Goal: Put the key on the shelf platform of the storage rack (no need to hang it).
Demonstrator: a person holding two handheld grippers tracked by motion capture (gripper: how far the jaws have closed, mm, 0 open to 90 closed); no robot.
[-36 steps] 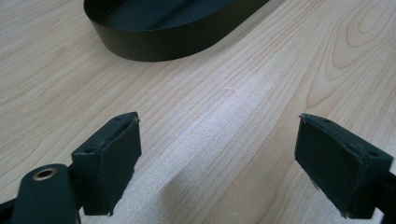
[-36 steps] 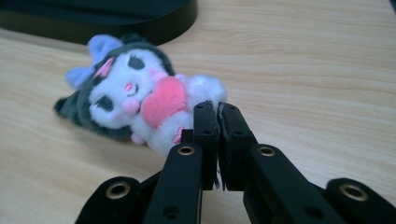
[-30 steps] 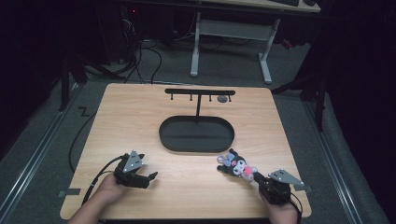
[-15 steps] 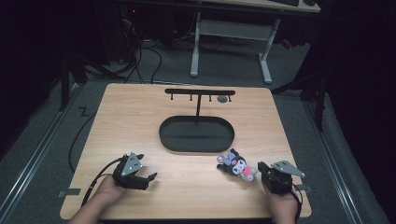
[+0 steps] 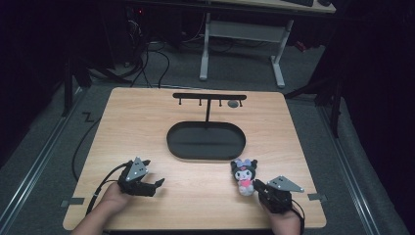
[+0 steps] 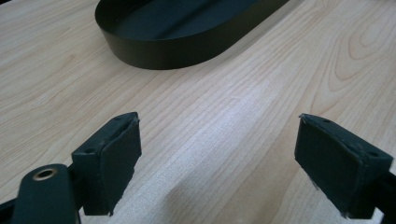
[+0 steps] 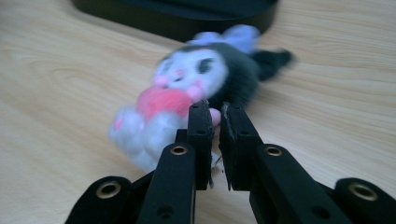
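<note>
Centrally on the pale wood-grain table point(image 5: 147, 112), a shallow black oval tray point(image 5: 206, 140) is serving as the landmark, with a thin black T-shaped rack point(image 5: 209, 98) standing just behind it and a small grey round piece point(image 5: 233, 104) hanging under the rack's right end. Nothing is lying between the tray and either hand. A small plush toy point(image 5: 244, 176) is lying on the wood just in front of the tray's right end, near its rim but apart from it; it is soft and fuzzy, with a black head, a white face, a lilac bow and a pink patch on its pale body. The right gripper point(image 5: 261, 188) is sitting just in front of the toy, its jaws nearly clenched with a narrow slit between the pads, tips right at the toy's lower side; whether they are pinching fabric cannot be told. The left gripper point(image 5: 157, 184) is resting in front of the tray's left end, well apart from it, jaws spread wide over bare wood.
</note>
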